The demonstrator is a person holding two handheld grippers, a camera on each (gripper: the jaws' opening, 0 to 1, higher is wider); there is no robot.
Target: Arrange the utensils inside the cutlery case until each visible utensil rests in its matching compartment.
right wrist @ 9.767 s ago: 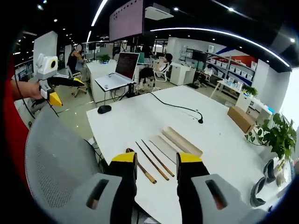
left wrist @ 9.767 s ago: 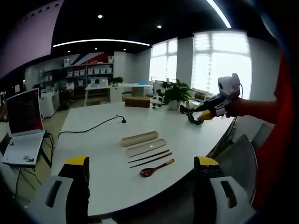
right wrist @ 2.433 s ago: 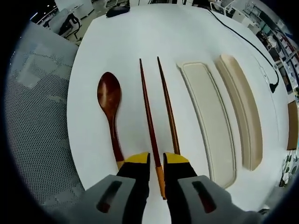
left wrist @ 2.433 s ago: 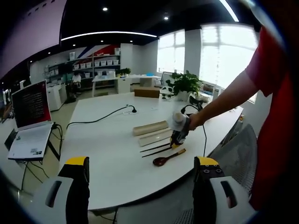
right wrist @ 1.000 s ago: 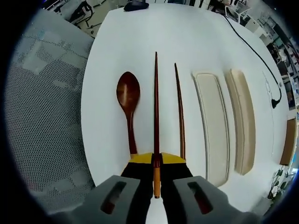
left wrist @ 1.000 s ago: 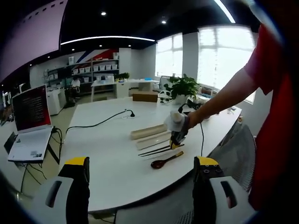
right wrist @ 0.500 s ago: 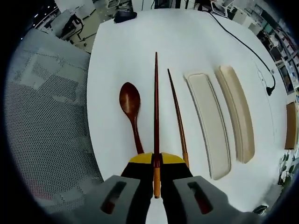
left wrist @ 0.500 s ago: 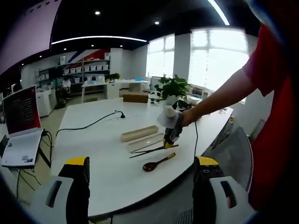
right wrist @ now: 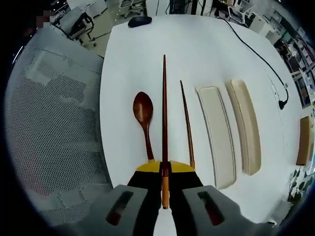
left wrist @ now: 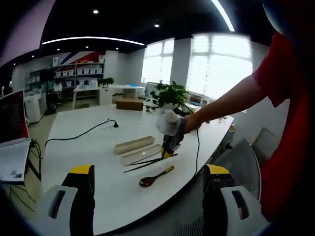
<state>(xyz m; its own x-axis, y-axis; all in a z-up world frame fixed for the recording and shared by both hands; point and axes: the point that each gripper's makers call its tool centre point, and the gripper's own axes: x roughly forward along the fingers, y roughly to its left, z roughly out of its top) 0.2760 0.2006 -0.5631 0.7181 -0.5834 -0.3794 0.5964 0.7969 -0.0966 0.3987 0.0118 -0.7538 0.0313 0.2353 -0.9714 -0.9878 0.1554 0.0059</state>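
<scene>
On the white table (right wrist: 147, 59) we see the cutlery case (right wrist: 243, 125) and its flat lid (right wrist: 216, 142) side by side, whether either holds anything being hard to tell. Our right gripper (right wrist: 164, 169) clamps one chopstick (right wrist: 164, 108), lifted between the spoon (right wrist: 143, 115) and the other chopstick (right wrist: 186, 123). Our left gripper (left wrist: 150, 179) hangs wide apart, near the table's edge.

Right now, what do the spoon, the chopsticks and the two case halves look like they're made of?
Spoon and chopsticks: probably lacquered wood, judging by the dark reddish-brown sheen; the held chopstick's grip end is lighter. Case halves: matte beige, smooth with rounded rims, likely plastic or wheat-straw composite; the look alone cannot settle which.
</scene>
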